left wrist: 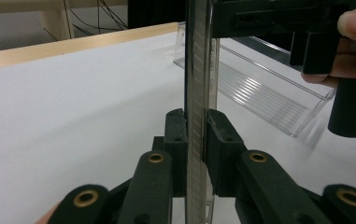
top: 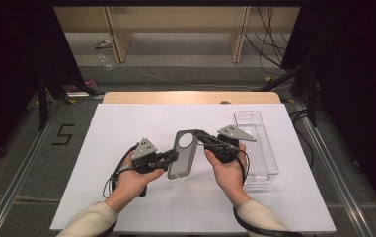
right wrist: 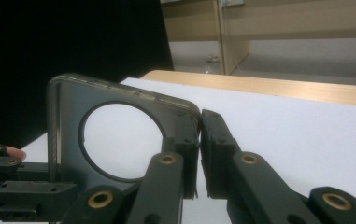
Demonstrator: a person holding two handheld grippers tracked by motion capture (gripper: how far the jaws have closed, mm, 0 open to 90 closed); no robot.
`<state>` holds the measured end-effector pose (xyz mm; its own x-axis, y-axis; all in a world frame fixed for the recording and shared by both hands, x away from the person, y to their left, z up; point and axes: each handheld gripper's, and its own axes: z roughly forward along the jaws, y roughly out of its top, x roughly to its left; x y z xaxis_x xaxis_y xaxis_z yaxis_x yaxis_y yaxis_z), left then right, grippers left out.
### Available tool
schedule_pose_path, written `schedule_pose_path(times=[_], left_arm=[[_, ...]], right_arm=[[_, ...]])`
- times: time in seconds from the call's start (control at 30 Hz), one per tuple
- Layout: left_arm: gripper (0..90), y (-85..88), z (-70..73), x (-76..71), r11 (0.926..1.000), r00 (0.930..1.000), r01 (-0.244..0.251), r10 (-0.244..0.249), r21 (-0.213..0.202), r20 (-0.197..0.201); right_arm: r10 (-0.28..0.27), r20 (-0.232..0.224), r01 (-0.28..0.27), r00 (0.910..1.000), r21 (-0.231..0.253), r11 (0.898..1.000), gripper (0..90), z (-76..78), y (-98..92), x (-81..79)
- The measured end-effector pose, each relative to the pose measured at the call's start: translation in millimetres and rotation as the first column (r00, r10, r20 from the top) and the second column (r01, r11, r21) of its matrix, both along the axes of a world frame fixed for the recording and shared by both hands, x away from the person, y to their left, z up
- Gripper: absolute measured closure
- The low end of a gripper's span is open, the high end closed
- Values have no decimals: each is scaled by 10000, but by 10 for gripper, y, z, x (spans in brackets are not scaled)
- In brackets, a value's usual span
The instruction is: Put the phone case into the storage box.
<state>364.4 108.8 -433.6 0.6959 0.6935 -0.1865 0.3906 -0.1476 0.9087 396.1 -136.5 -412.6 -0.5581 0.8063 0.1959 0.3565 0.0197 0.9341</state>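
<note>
We see the left hand-held gripper (left wrist: pixel 195 135) clamped on the lower edge of a dark phone case (top: pixel 183 153), held clear above the white table (top: pixel 126 123). The right hand-held gripper (right wrist: pixel 200 135) pinches the case's upper corner beside its round camera opening, jaws nearly together. A clear plastic tray (top: pixel 257 143) lies just to the right.
</note>
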Motion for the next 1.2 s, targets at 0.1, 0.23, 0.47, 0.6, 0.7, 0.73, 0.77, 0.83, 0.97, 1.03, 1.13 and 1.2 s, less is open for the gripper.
schedule_pose_path(times=[0.1,0.23,0.47,0.6,0.7,0.73,0.77,0.83,0.97,1.03,1.13,1.2], left_arm=[[758,-19,1,-11,9997,9997,230,-230,81,-22],[687,-32,12,-13,9980,9987,510,-512,384,38],[460,-27,62,-16,9939,9955,943,-942,568,-40],[271,-15,72,-44,9873,9925,1217,-1224,1019,9],[167,21,75,-59,9842,9914,1281,-1304,1226,112],[153,39,78,-62,9835,9916,1260,-1287,1302,128],[149,61,81,-66,9830,9918,1229,-1264,1361,174],[117,95,85,-68,9824,9917,1227,-1269,1407,214],[57,178,88,-81,9803,9906,1236,-1311,1541,390],[43,219,87,-88,9795,9907,1194,-1283,1621,453],[20,271,78,-102,9778,9907,1114,-1233,1777,573],[6,308,72,-112,9792,9914,984,-1119,1775,677]], right_arm=[[-66,142,70,9999,-231,9997,869,14,8,-11],[-182,350,199,9992,-474,9987,875,28,11,-18],[-447,570,493,9974,-808,9955,878,51,-2,-25],[-521,636,576,9966,-882,9944,878,64,-17,-21],[-559,689,621,9961,-921,9938,878,71,-27,-18],[-568,707,632,9959,-919,9938,878,73,-30,-17],[-589,696,651,9958,-907,9938,878,75,-32,-17],[-606,678,666,9959,-900,9937,878,80,-35,-18],[-627,710,691,9955,-916,9934,877,84,-42,-13],[-634,716,698,9954,-911,9934,878,86,-44,-11],[-648,717,714,9953,-928,9931,877,91,-49,-10],[-663,729,730,9951,-929,9930,877,98,-54,-9]])
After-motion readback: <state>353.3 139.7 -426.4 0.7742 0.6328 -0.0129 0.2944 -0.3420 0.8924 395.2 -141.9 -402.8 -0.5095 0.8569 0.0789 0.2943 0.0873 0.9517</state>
